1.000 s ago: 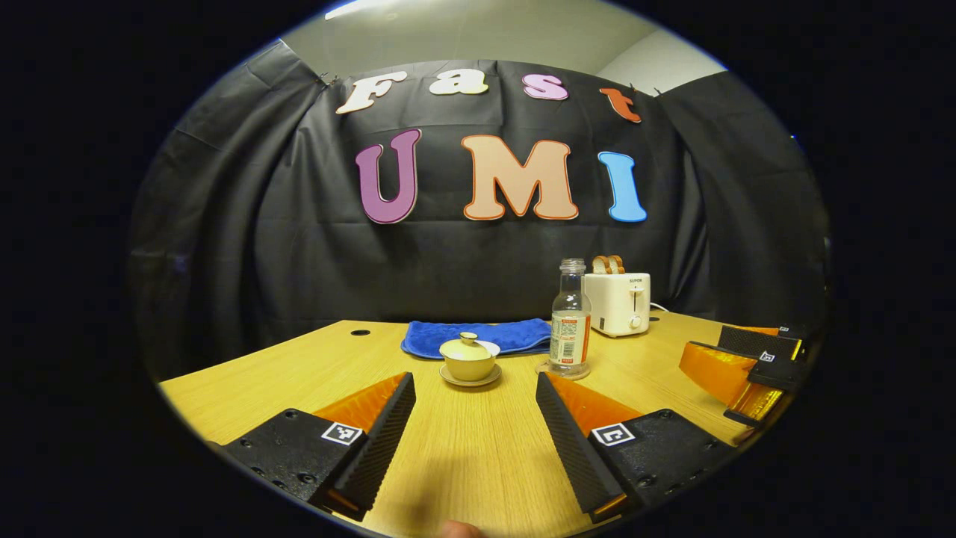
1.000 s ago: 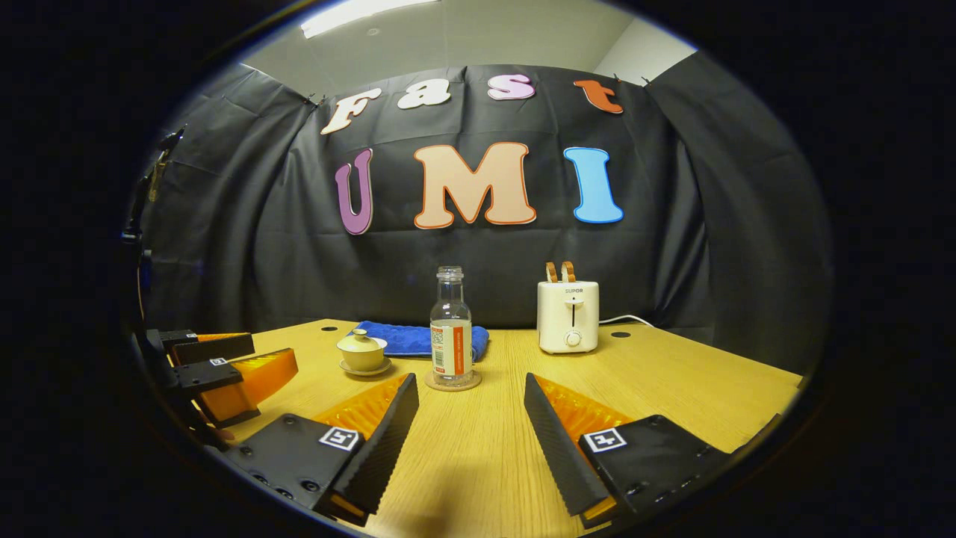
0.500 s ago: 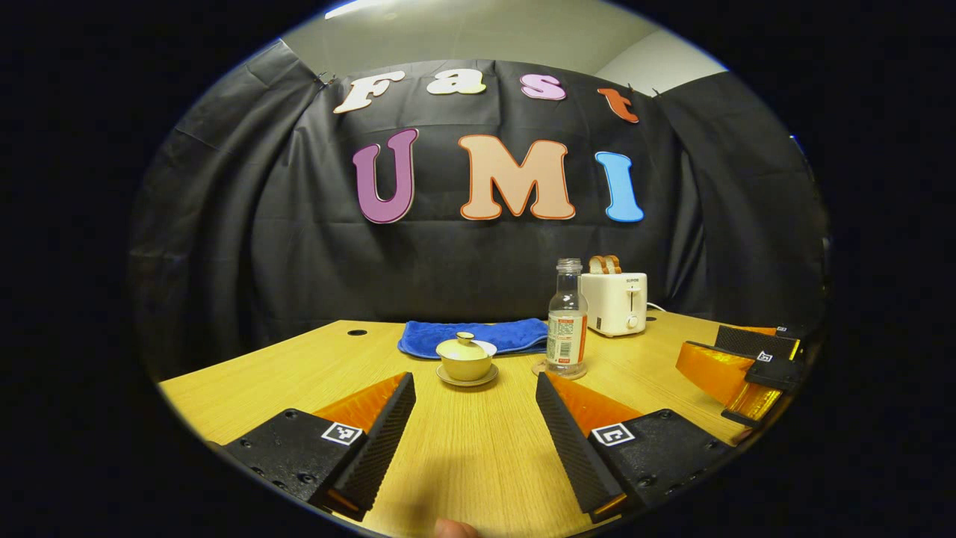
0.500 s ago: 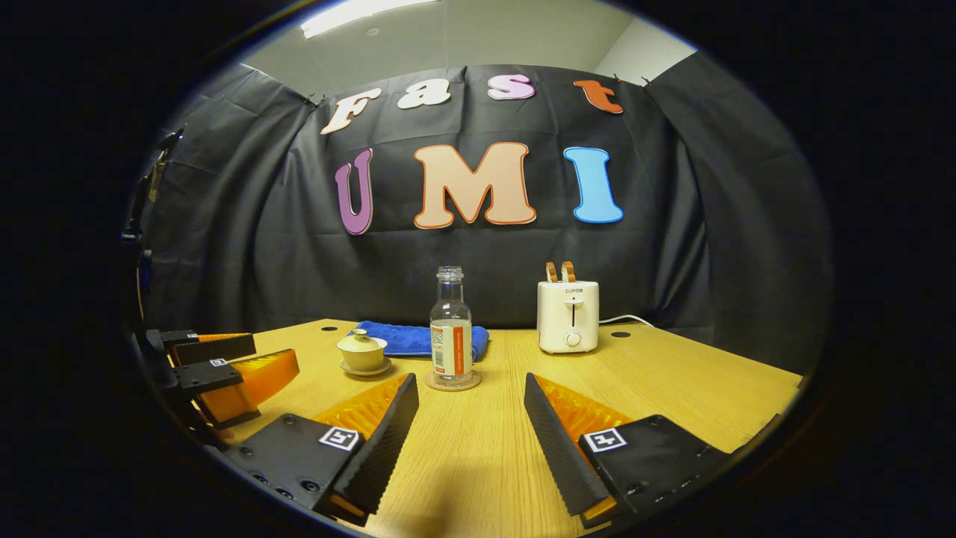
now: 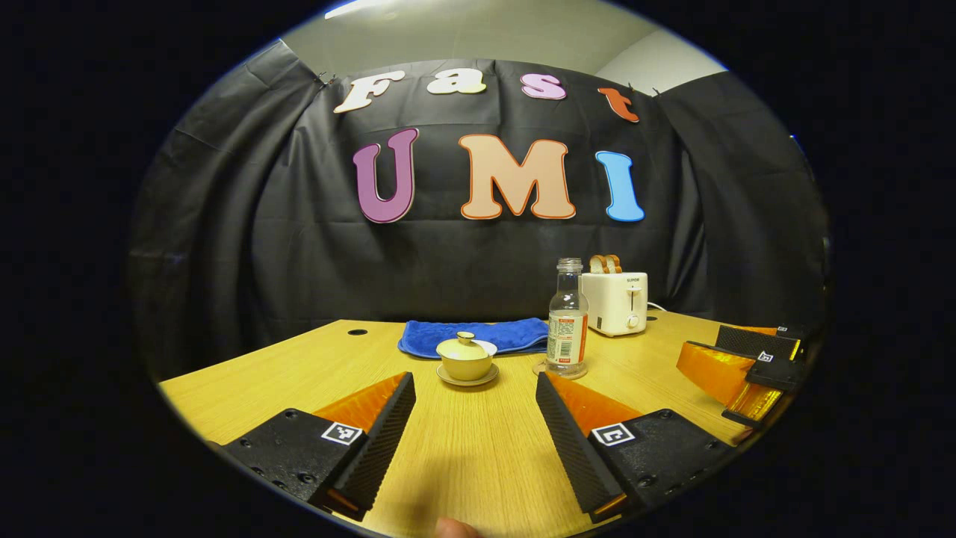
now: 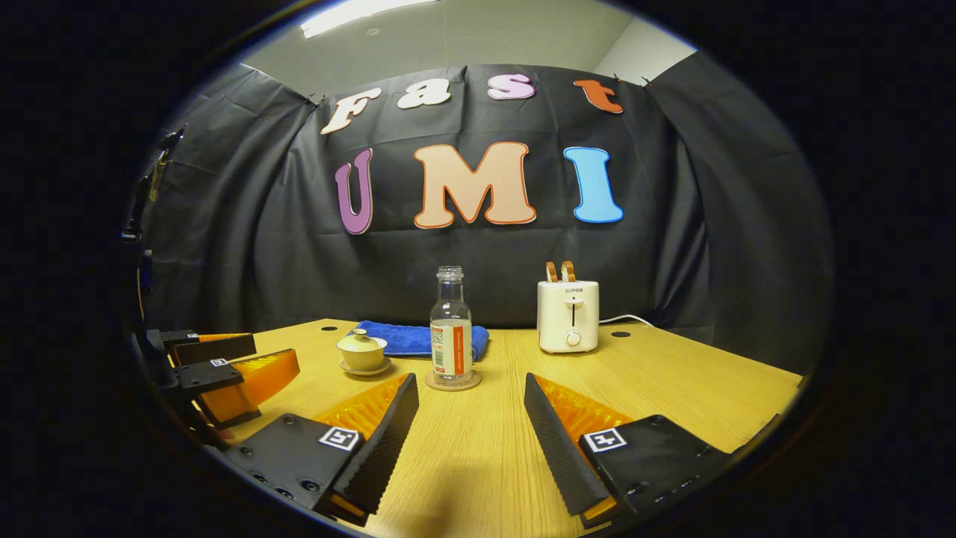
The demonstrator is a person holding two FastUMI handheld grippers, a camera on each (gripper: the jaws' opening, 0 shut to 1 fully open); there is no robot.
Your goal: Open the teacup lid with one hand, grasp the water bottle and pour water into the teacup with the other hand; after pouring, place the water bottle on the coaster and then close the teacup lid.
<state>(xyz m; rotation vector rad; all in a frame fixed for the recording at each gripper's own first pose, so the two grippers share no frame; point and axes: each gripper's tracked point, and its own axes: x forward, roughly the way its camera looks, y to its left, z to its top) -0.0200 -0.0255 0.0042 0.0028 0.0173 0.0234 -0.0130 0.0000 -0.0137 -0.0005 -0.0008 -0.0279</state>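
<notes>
Left gripper (image 5: 473, 388) low over table (image 5: 246, 381), fingers wide apart, nothing btwn them. Teacup (image 5: 466, 365) straight ahead on saucer (image 5: 468, 379), lid (image 5: 465, 345) on top. Water bottle (image 5: 567, 321) just right of cup, upright, no cap, standing on coaster (image 6: 452, 383). Blue cloth (image 5: 515, 334) behind cup. Toaster (image 5: 615, 302) near wall w/ bread in slots.

Right gripper (image 6: 470, 392) also low over table, fingers spread, holding nothing. Bottle straight ahead of it, cup to bottle's left. Both grippers well apart from cup & bottle.
</notes>
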